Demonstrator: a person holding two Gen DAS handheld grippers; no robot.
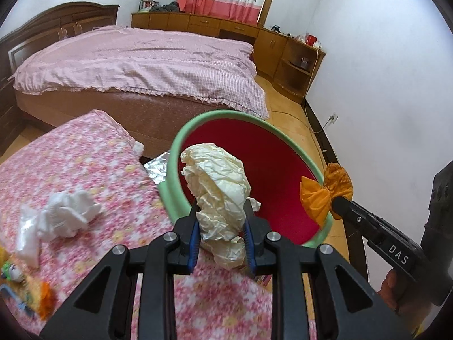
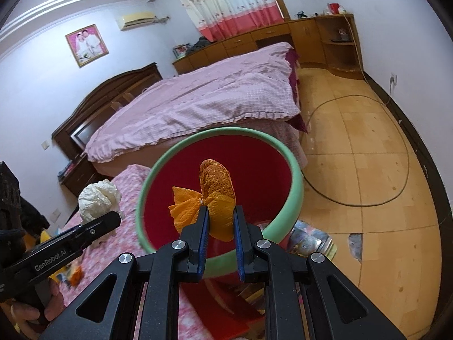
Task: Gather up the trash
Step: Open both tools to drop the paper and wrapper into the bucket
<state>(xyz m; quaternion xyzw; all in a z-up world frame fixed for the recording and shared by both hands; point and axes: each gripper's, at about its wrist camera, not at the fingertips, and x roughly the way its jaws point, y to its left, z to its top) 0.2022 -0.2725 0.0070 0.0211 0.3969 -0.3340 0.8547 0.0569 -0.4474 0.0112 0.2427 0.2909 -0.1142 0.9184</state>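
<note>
Grippers, two, both handheld and both pointing downward toward one bin.

Left gripper (image 1: 220, 223): tongs pinching one crumpled cream paper wad (image 1: 218, 195), which bulges above and below the blue pads. In the left wrist view the wad hangs before the bin's near rim at 12 o'clock from the fingers. In the right wrist view the same gripper enters from 8 o'clock, its handle held by a bare hand (image 2: 28, 308) at the lower left edge.

Right gripper (image 2: 220, 221): tongs pressed on one orange mesh bundle (image 2: 212, 198), tied at the middle like a bow, one lobe standing above the pads. In the left wrist view this gripper comes in from 4 o'clock, the bundle touching or just over the bin's right rim; which cannot be told.

Bin (image 1: 175, 153), one: round, pale green rim, red inside, tilted mouth toward both cameras, standing beside the floral surface. One small white scrap (image 1: 254, 203) shows inside, just right of the cream wad.

Floral pink cover (image 1: 85, 153), one, at 9 o'clock of the bin. On it: one crumpled white tissue (image 1: 68, 212), one clear plastic piece (image 1: 27, 232) touching the tissue's left side, and one blurred heap of coloured wrappers (image 1: 25, 291) at 8 o'clock.

Bed with pink checked spread (image 1: 141, 59), one, beyond the bin at 12 o'clock.
</note>
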